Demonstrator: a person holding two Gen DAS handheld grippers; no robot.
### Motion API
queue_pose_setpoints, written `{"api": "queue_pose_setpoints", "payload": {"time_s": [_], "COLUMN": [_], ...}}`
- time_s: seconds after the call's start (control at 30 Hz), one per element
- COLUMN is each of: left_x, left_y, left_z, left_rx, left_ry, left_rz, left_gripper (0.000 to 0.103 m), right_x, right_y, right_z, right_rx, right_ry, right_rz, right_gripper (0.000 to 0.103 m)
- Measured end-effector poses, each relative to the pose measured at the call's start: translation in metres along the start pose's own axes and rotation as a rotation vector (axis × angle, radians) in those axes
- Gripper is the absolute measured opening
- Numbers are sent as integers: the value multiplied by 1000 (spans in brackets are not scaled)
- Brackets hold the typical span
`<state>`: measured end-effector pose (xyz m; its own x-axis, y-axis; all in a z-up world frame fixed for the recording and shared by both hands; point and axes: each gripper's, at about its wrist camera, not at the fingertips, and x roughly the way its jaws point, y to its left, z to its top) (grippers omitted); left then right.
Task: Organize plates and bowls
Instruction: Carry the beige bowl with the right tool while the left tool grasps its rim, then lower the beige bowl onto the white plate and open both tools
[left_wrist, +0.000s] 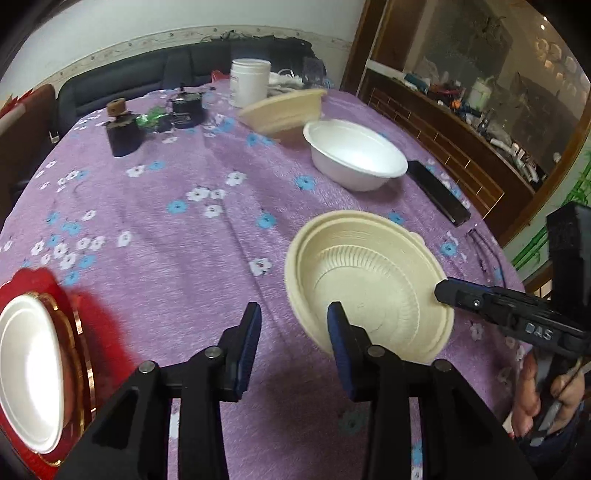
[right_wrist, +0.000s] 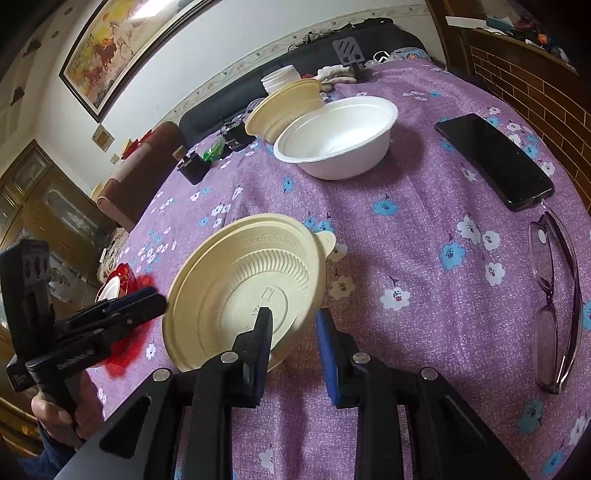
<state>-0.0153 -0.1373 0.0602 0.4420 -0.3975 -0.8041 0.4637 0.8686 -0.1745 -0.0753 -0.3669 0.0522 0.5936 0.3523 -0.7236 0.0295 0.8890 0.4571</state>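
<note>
A cream plastic bowl (left_wrist: 369, 280) sits tilted on the purple flowered tablecloth, also in the right wrist view (right_wrist: 243, 288). My left gripper (left_wrist: 293, 328) is open; its right finger (left_wrist: 338, 332) stands inside the bowl's near rim and its left finger is outside. My right gripper (right_wrist: 293, 332) is open astride the bowl's near-right rim, and shows from the side in the left view (left_wrist: 448, 290). A white bowl (left_wrist: 354, 155) (right_wrist: 338, 134) and a second cream bowl (left_wrist: 284, 110) (right_wrist: 284, 107) stand further back. A white plate (left_wrist: 29, 373) lies on a red-and-gold plate at the left.
A black phone (right_wrist: 495, 158) and purple glasses (right_wrist: 554, 295) lie on the right of the table (right_wrist: 424, 240). Dark jars (left_wrist: 123, 129), a white tub (left_wrist: 249, 81) and a phone stand (right_wrist: 351, 55) are at the back. A cabinet stands right.
</note>
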Motion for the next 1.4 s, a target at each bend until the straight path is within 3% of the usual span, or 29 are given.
{"api": "queue_pose_setpoints", "payload": {"time_s": [0.07,0.23,0.57,1.1,1.4], "left_x": [10,12,-11,-56,-88], "left_y": [-7,-14,-2,41,83], "left_z": [0,-5,-13,-19,-33], "left_rx": [15,49,59,-14,-95], "left_ry": [12,-18,-100,-198,-232], "left_rz": [0,46,142,213,250], "left_gripper": [18,18,18,18,18], "right_x": [1,2,8,17,30], "right_y": [0,3,29,94,146], "right_z": [-1,-3,1,18,27], "right_rx": [0,-8,-54,-162,-222], "right_ry": [-4,-11,-13,-20,-2], "right_rz": [-14,-46,-29,-2,62], "right_gripper": [25,23,22,22,22]}}
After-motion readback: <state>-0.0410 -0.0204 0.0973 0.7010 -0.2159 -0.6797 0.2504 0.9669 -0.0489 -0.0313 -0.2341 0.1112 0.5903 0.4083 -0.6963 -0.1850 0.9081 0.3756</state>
